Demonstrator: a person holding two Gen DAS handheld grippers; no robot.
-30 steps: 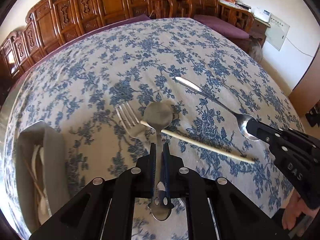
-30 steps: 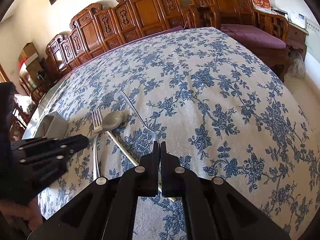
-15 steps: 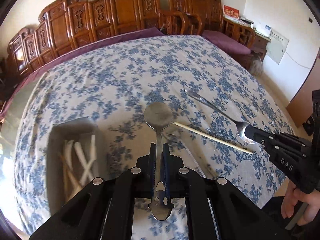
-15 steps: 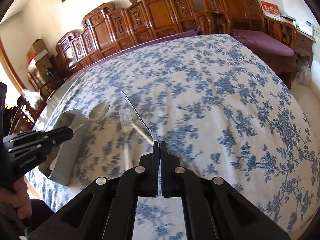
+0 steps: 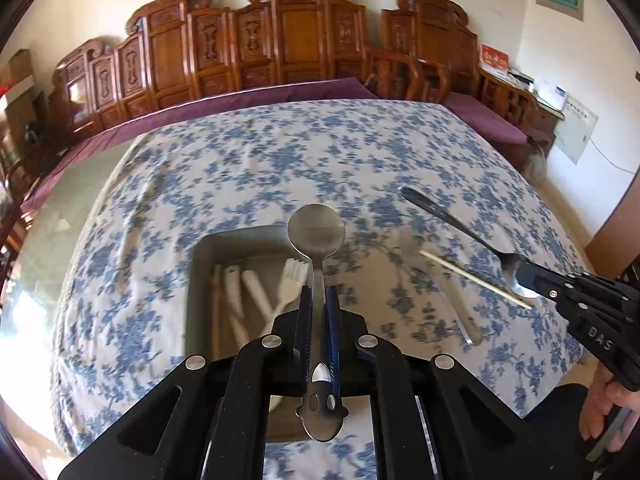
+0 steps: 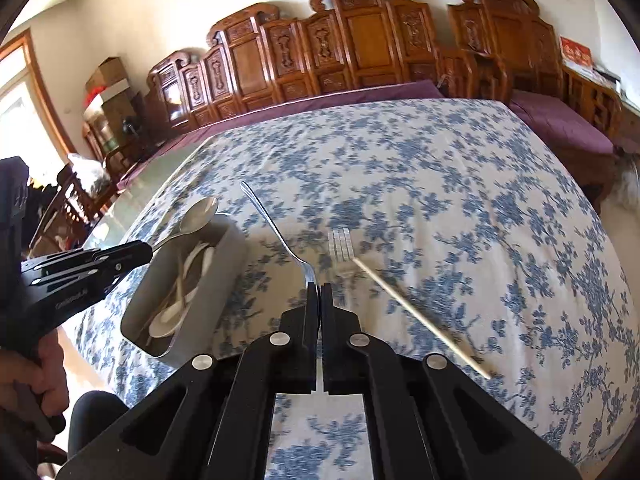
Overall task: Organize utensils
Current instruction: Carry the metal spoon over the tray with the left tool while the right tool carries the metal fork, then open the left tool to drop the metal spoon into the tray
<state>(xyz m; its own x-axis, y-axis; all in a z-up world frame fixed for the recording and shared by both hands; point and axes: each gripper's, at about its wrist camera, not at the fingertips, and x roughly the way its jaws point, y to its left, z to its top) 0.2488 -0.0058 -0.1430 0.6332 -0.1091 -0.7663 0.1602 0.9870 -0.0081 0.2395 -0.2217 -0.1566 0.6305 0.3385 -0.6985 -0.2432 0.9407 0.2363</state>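
Observation:
My left gripper (image 5: 318,292) is shut on the handle of a metal spoon (image 5: 317,232). The bowl of that spoon points forward above the grey metal tray (image 5: 199,268). White plastic utensils (image 5: 288,284) lie in the tray. My right gripper (image 6: 320,286) is shut on the bowl end of a second metal spoon (image 6: 276,232), and its handle sticks out ahead, clear of the cloth. In the left wrist view the right gripper (image 5: 524,274) hangs at the right with that spoon (image 5: 452,220). The right wrist view has the left gripper (image 6: 146,250) at the tray's (image 6: 224,280) near end.
A metal fork (image 6: 340,244) and a white chopstick (image 6: 420,316) lie on the blue-flowered tablecloth (image 6: 460,184) right of the tray. Carved wooden chairs (image 5: 296,36) line the far side. A person's hand (image 5: 608,404) grips the right tool's handle. The table edge is close on the left.
Both grippers have risen and swung left with their spoons. The tray has come from the left edge to under the left spoon; fork and chopstick now sit off to the right.

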